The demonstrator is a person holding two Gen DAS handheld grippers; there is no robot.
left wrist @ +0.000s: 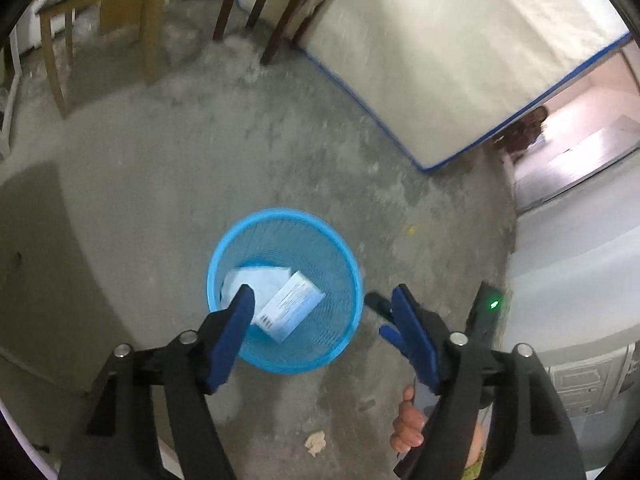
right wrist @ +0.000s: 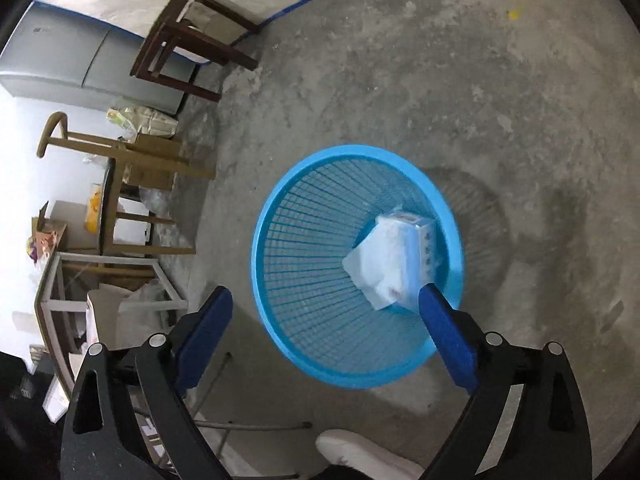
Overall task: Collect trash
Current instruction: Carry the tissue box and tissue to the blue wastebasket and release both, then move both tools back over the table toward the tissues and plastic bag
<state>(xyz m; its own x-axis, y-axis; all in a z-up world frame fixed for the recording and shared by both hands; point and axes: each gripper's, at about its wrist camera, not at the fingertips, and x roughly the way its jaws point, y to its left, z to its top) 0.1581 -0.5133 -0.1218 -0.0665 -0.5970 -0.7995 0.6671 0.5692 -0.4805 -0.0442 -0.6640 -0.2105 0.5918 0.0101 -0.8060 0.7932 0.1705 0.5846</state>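
Blue mesh wastebasket [left wrist: 285, 292]: round, plastic, upright on the bare concrete floor [left wrist: 200, 184], seen from above by both wrist cameras.

Contents of the basket: a small white printed box [left wrist: 290, 312] lying flat on the bottom, partly over a crumpled white paper or plastic wrapper [left wrist: 256, 284]. From the right wrist camera the same white bundle [right wrist: 390, 264] sits against the far-right inner wall.

Left gripper [left wrist: 324, 312]: jaws spread wide, nothing between the blue pads, poised above the near rim of the basket. One pad overlaps the basket's left side in view; the other stands to the right of it.

Right gripper [right wrist: 326, 312]: jaws likewise spread wide and empty, above the basket's near rim. It also appears in the left wrist view, just right of the basket, held by a person's hand [left wrist: 408, 424].

Loose trash on the floor: one small crumpled beige scrap [left wrist: 316, 442] near the lower edge of the left view, well apart from the basket.

Surroundings: a white mattress with blue piping [left wrist: 460, 60] propped at the far side; a dark wooden stool [left wrist: 276, 4] beside it; a light wooden chair [left wrist: 100, 20] to the left; a grey refrigerator [right wrist: 80, 64]; a white shoe [right wrist: 360, 452] at the bottom of the right view.
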